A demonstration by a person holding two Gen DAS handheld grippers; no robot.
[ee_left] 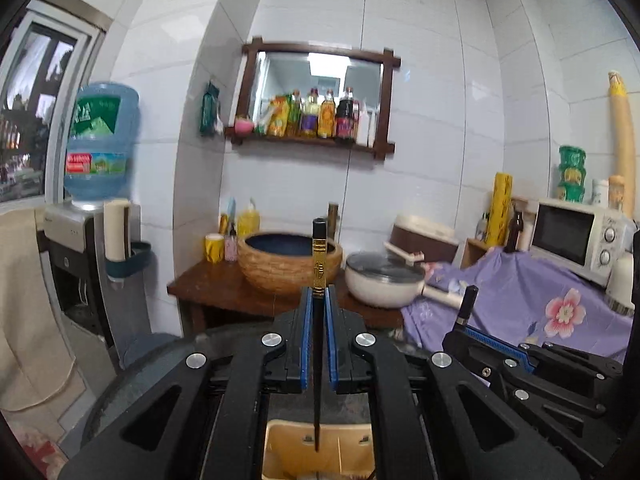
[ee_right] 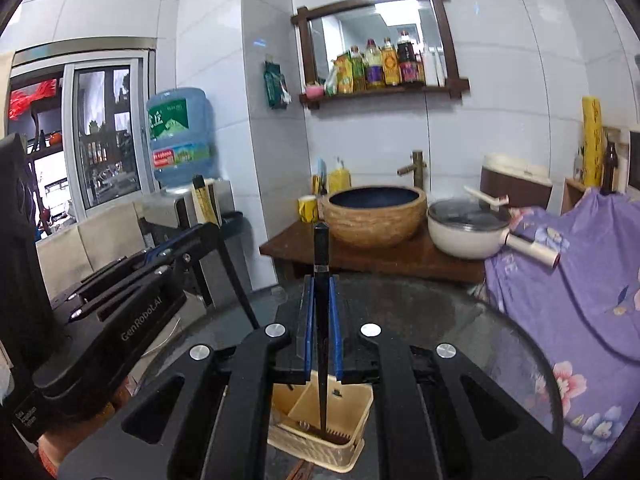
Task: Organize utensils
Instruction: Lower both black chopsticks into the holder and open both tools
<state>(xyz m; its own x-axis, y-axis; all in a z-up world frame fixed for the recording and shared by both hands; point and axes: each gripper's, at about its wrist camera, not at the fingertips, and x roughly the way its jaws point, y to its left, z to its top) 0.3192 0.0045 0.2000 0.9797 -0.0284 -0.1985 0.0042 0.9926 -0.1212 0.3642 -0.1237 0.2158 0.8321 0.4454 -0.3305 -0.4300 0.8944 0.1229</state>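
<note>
Left wrist view: the left tongs, at lower centre, pinch a black chopstick with a gold band between blue pads; its banded end rises toward mid-frame and its thin tip hangs over the beige utensil holder at the bottom edge. The right tongs enter at lower right, pinching the butt of a second stick.

Right wrist view: the right tongs pinch a plain black chopstick, whose tip points down into the utensil holder, a slotted, divided box standing on the dark round tabletop at lower centre. The left tongs appear at mid-left, pressed on their own stick.

Background, both views: a woven basin, a white lidded pan and a purple flowered cloth lie across the middle; a mirror shelf of bottles sits above.

Step in hand, as judged: placing both chopsticks in the holder. To do it well, centre each tip over one compartment, keep the sticks near upright and apart from each other, lower until the tips pass the rim, then spread the tongs slowly so neither stick tips the light box.
</note>
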